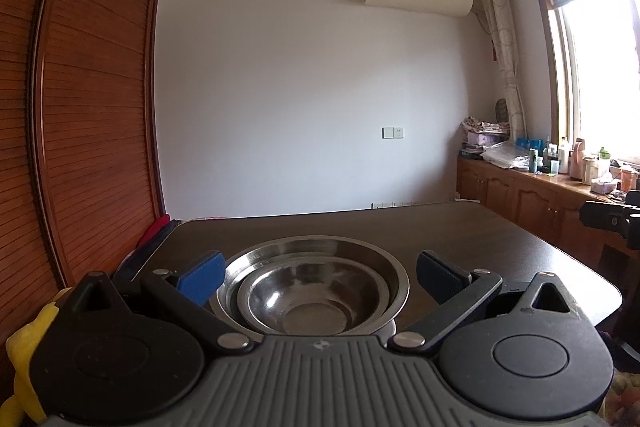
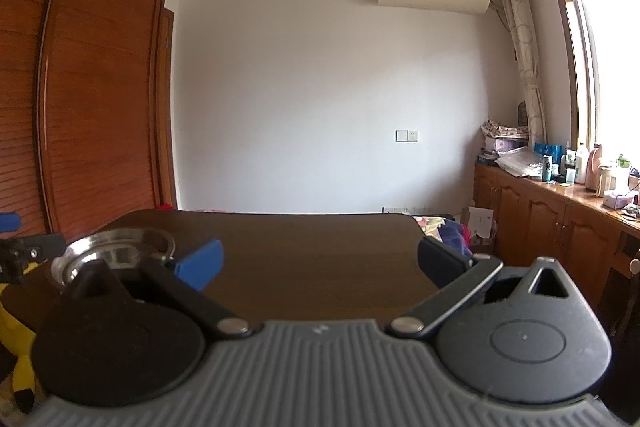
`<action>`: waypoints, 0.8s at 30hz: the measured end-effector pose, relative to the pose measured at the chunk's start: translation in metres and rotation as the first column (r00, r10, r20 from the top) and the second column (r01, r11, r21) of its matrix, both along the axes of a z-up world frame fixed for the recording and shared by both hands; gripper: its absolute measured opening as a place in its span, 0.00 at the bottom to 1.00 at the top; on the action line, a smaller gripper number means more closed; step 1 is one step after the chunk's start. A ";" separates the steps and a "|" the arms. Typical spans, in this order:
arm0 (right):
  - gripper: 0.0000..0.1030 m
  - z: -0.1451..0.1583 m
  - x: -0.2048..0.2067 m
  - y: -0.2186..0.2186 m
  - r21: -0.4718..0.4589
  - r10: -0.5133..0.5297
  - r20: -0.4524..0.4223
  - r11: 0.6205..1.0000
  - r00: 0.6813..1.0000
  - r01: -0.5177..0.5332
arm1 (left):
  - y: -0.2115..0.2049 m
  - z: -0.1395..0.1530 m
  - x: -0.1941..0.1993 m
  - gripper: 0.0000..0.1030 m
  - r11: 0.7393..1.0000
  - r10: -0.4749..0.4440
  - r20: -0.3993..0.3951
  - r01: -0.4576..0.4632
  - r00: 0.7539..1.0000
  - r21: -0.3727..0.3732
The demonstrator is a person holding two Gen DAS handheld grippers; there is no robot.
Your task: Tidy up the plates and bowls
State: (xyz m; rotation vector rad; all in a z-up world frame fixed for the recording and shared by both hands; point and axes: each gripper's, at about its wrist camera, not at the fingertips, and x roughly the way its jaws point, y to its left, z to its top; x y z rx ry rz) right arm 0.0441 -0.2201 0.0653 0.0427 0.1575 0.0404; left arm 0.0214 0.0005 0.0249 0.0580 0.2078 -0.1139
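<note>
Two steel bowls sit nested on the dark table (image 1: 460, 231): a small bowl (image 1: 312, 301) rests inside a larger bowl (image 1: 320, 247). My left gripper (image 1: 316, 273) is open, its blue pads spread wide on either side of the stack, touching nothing. In the right wrist view the same stack (image 2: 116, 249) appears at the far left, partly hidden behind the gripper's left arm. My right gripper (image 2: 320, 263) is open over bare tabletop (image 2: 320, 247), well to the right of the bowls. The left gripper's finger (image 2: 28, 247) shows at that view's left edge.
A tall wooden louvred wardrobe (image 1: 92, 115) stands left of the table. Low wooden cabinets (image 1: 532, 195) under the window carry several bottles and bags. The table's right edge drops off near colourful bedding (image 2: 444, 227). The right gripper's body (image 1: 612, 219) shows at the right edge.
</note>
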 end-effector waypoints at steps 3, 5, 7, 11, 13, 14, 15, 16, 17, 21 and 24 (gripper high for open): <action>1.00 0.000 -0.002 -0.001 0.006 0.003 -0.003 1.000 1.000 -0.003 | 0.000 0.000 0.000 1.00 1.000 0.001 0.000 -0.001 1.000 0.000; 1.00 0.000 -0.002 -0.002 0.007 0.005 -0.005 1.000 1.000 -0.005 | 0.001 0.000 0.000 1.00 1.000 0.005 0.000 -0.005 1.000 0.000; 1.00 -0.001 -0.001 -0.001 0.002 0.006 -0.005 1.000 1.000 -0.006 | 0.000 0.000 0.001 1.00 1.000 0.007 -0.001 -0.007 1.000 0.000; 1.00 -0.001 -0.001 -0.002 0.006 0.006 -0.009 1.000 1.000 -0.005 | 0.000 0.000 0.002 1.00 1.000 0.007 -0.002 -0.007 1.000 0.001; 1.00 -0.001 -0.001 -0.002 0.005 0.004 -0.011 1.000 1.000 -0.004 | 0.000 0.000 0.002 1.00 1.000 0.008 -0.003 -0.008 1.000 0.001; 1.00 -0.001 -0.001 -0.001 0.005 0.005 -0.012 1.000 1.000 -0.005 | 0.000 -0.001 0.002 1.00 1.000 0.009 -0.004 -0.009 1.000 0.000; 1.00 -0.001 -0.001 -0.001 0.005 0.006 -0.012 1.000 1.000 -0.005 | 0.001 -0.001 0.003 1.00 1.000 0.010 -0.005 -0.010 1.000 0.000; 1.00 -0.002 -0.001 -0.001 0.006 0.006 -0.013 1.000 1.000 -0.006 | 0.002 -0.002 0.002 1.00 1.000 0.011 -0.005 -0.011 1.000 0.000; 1.00 -0.002 -0.001 -0.001 0.005 0.006 -0.014 1.000 1.000 -0.006 | 0.003 -0.002 0.002 1.00 1.000 0.011 -0.005 -0.011 1.000 0.000; 1.00 -0.001 0.000 -0.001 0.008 0.008 -0.017 1.000 1.000 -0.007 | 0.003 -0.002 0.002 1.00 1.000 0.009 -0.005 -0.009 1.000 0.001; 1.00 -0.001 -0.001 -0.001 0.006 0.007 -0.014 1.000 1.000 -0.007 | 0.004 -0.002 0.002 1.00 1.000 0.010 -0.006 -0.010 1.000 -0.001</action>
